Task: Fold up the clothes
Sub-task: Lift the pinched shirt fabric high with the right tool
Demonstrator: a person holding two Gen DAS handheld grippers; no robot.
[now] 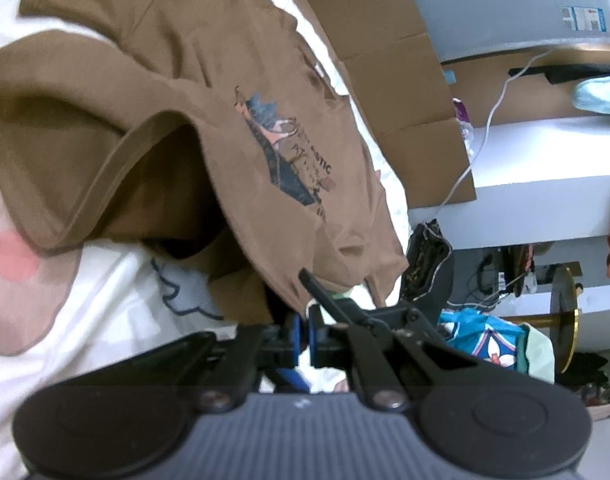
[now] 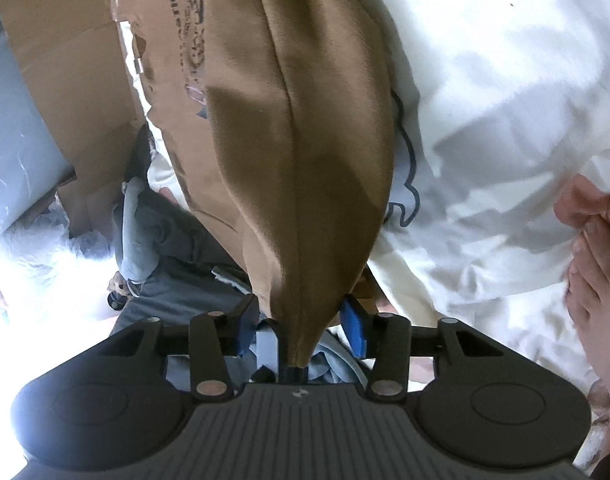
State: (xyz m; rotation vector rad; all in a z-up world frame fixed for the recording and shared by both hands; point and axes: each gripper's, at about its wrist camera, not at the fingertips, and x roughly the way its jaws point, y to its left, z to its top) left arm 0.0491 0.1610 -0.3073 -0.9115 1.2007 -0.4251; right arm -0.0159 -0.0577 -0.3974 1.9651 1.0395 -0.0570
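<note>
A brown T-shirt [image 1: 209, 92] with a dark printed graphic lies partly lifted off the white bedding [image 1: 105, 292], its hem gaping open. My left gripper [image 1: 305, 334] sits at the shirt's lower corner, its blue pads [image 1: 315, 336] nearly together on the fabric edge. In the right wrist view the same brown shirt [image 2: 305, 140] runs as a taut bunched fold down between my right gripper's [image 2: 301, 330] fingers. Those blue pads [image 2: 355, 330] stand wide apart, with the cloth narrowing to a point deep in the throat and a gap on the left side.
A flattened cardboard box [image 1: 401, 92] leans beside the bed. Beyond it stand a white desk [image 1: 545, 160] with a white cable [image 1: 485, 132] and a colourful cloth [image 1: 481, 336] on the floor. Grey garments [image 2: 173, 240] lie below the shirt. A person's bare hand or foot [image 2: 593, 264] rests at right.
</note>
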